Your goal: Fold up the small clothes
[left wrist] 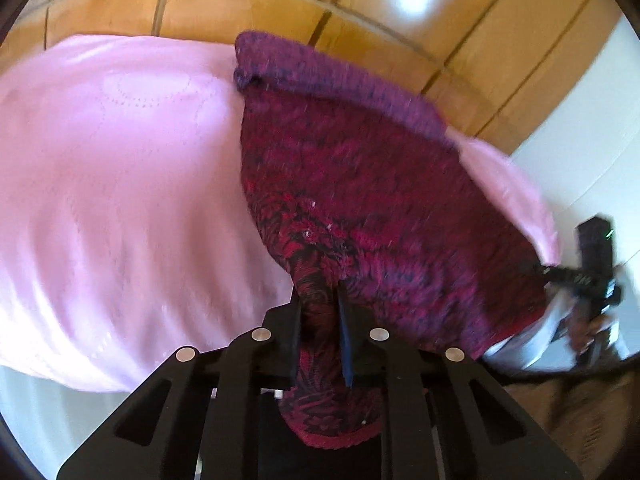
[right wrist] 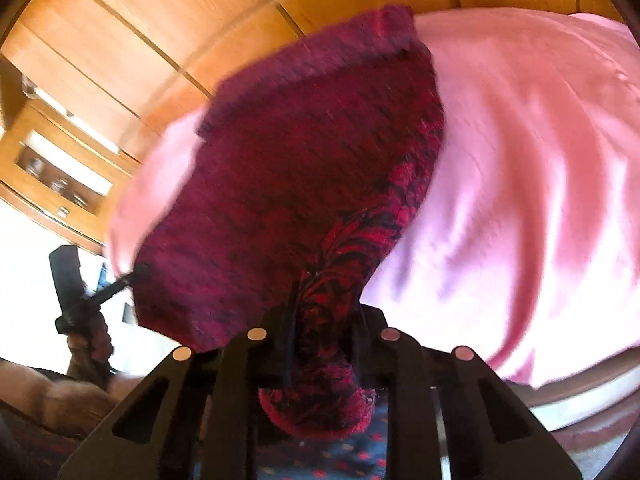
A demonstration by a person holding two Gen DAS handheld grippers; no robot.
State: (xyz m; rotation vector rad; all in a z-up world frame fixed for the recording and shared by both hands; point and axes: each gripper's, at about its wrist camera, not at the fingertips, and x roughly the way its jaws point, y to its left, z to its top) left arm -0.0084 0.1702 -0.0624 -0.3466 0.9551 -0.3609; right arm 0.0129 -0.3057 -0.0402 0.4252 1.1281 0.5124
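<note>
Glossy wooden wall panels (left wrist: 256,4), sunlit.

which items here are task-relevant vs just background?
In the job:
- red-purple knit garment, held at two corners
- left tool, shut on it
- right tool, shut on it
- pink cloth underneath

Just background:
- wooden cabinet doors
- glassware shelf

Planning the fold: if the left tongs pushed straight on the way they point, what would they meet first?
The red knitted garment that the left tongs already pinch; past it, probably the pink cloth, though depth is unclear.
</note>
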